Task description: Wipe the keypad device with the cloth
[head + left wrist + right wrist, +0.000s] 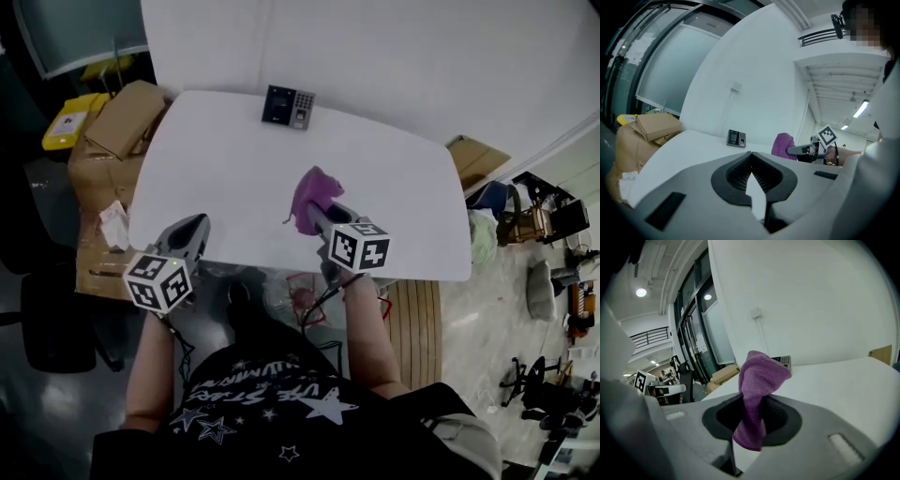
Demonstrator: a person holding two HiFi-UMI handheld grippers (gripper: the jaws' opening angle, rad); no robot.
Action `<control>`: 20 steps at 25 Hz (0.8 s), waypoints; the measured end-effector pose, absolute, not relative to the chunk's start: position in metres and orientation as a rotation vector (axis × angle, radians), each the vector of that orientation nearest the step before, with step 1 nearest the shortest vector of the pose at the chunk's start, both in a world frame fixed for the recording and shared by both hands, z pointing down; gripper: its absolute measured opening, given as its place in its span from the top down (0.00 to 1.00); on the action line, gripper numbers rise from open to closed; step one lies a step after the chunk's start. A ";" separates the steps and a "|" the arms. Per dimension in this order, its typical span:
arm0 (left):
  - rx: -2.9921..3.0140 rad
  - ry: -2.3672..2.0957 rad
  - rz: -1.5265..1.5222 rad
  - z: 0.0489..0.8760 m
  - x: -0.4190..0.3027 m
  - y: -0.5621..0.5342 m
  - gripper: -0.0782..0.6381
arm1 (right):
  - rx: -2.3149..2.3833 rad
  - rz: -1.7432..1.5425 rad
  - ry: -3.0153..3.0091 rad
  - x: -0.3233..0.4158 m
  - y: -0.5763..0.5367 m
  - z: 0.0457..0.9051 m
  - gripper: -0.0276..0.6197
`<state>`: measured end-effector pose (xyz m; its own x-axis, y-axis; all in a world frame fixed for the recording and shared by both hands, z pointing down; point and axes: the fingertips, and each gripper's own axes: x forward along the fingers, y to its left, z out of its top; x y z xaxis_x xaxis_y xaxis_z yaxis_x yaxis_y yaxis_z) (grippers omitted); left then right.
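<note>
Pinching gripper: the right gripper (315, 214) (750, 401) has its 2 jaws pressed onto the purple cloth (314, 192) (759, 376), which is squeezed between the pads.
Cloth shape: bunched; 1 wad rises beyond the jaw tips and a shorter tail hangs back under them.
Cloth place: over the middle of the white table (234, 169); whether it touches the top cannot be told.
Left gripper: the left gripper (192, 225) (751, 157) has its jaw tips pressed together with nothing between them, and sits at the table's near left edge.
Keypad device place: the keypad device (288, 106) (736, 138) (783, 361) stands at the table's far edge, just beside the white wall.
Device to grippers: beyond both, well apart from each; nearer the right gripper's line, where it shows just behind the cloth wad.
Device long axis: runs left to right along the far edge, slightly skewed in the head view.
Device facing: front turned toward the person, dark screen on the left half, keys on the right half.
Beside the table: cardboard boxes (122, 117) (656, 126) off its left side.
</note>
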<state>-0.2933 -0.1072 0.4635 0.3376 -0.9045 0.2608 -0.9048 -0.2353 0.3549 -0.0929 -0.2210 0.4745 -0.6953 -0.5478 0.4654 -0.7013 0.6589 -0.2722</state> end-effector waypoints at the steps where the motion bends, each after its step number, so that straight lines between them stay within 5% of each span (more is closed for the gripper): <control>1: 2.166 -1.583 0.000 0.463 -0.298 -0.117 0.88 | 0.989 0.626 -2.530 -0.097 -0.230 0.474 0.81; 20: 2.186 -1.506 0.103 0.466 -0.336 -0.271 0.88 | 0.959 0.720 -2.501 -0.166 -0.374 0.501 0.81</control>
